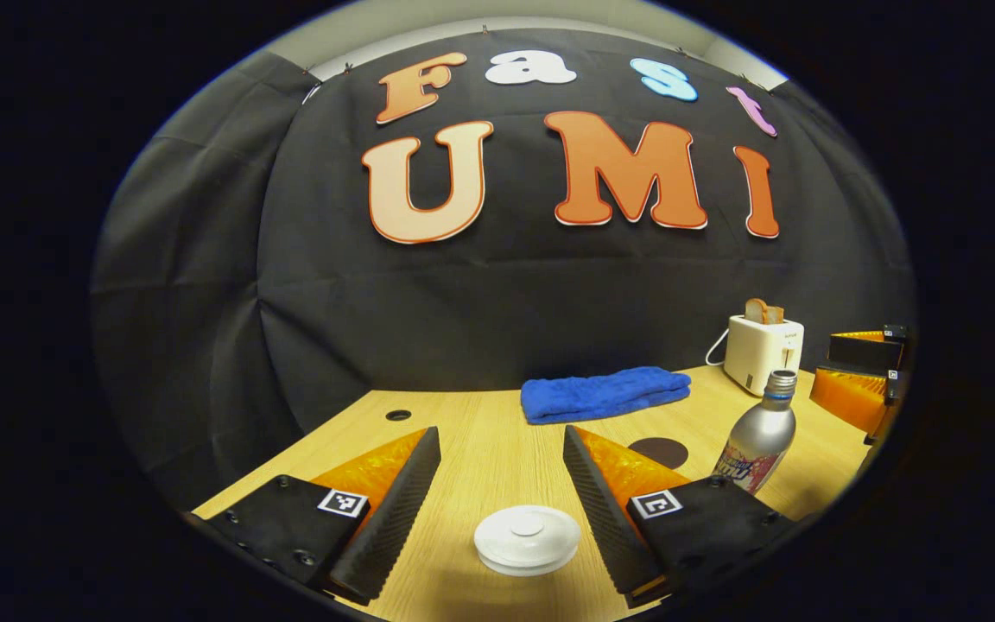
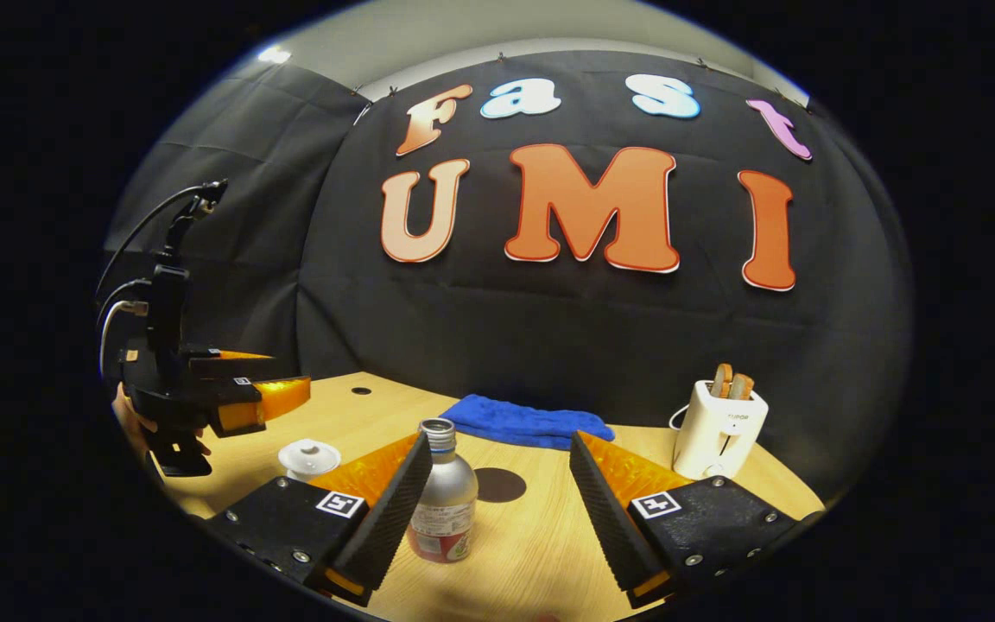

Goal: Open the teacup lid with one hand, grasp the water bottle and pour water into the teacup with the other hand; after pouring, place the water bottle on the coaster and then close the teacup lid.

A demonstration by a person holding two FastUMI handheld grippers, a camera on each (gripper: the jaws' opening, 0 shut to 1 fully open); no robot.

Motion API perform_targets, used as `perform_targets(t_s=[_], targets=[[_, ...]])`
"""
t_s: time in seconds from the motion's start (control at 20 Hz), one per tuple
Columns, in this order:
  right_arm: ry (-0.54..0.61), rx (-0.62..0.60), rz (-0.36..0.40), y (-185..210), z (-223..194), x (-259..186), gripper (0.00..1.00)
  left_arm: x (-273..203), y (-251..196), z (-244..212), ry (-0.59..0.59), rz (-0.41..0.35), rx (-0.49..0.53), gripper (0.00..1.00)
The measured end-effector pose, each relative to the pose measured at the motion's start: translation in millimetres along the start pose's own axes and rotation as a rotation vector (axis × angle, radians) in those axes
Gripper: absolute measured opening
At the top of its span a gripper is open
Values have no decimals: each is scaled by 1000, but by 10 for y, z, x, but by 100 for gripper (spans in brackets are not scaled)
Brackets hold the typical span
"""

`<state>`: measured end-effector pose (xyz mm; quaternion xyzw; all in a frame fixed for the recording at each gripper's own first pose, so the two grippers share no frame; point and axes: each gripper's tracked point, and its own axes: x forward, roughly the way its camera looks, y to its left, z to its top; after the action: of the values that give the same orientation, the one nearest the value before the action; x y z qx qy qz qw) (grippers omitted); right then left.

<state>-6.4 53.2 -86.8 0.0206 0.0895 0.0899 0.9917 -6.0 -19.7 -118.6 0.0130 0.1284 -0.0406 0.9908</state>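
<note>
Left gripper view looks down along the left gripper (image 1: 502,449), whose two fingers stand wide apart and grip nothing. The white teacup lid (image 1: 527,537) sits on its cup on the wooden table (image 1: 497,449) between the fingers, low and a little nearer the camera than their tips, touching neither. Beyond the right fingertip lies the dark round coaster (image 1: 659,451), flat on the table. Just to the right of that finger stands the water bottle (image 1: 760,442), upright, silver, with its cap off. Farther ahead, a folded blue towel (image 1: 605,393) lies across the table, and to the right of it a white toaster (image 1: 763,351) holds toast.

Right gripper view shows the right gripper (image 2: 502,449), also spread open and holding nothing. The bottle (image 2: 443,492) stands upright close against the inner face of its left finger; whether it touches that finger I cannot tell, and it is well apart from the right finger. The coaster (image 2: 499,485) lies just beyond the bottle, between the two fingers. The lidded teacup (image 2: 308,459) sits off to the left of the left finger, and above and left of it the other gripper (image 2: 277,396) hovers, with part of a hand (image 2: 130,416) behind it. The towel (image 2: 525,422) lies ahead, and the toaster (image 2: 719,429) stands past the right finger.
</note>
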Motion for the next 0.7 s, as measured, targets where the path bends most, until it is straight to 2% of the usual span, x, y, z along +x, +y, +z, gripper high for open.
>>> perform_targets(t_s=[0.45,0.65,0.7], targets=[[70,-16,70,229,-319,35,97,97,-157,-551,139,-55,22,94],[98,-14,91,301,-434,70,97,132,-186,-747,196,-61,32,97],[108,-14,91,305,-470,83,97,141,-212,-783,201,-64,31,92]])
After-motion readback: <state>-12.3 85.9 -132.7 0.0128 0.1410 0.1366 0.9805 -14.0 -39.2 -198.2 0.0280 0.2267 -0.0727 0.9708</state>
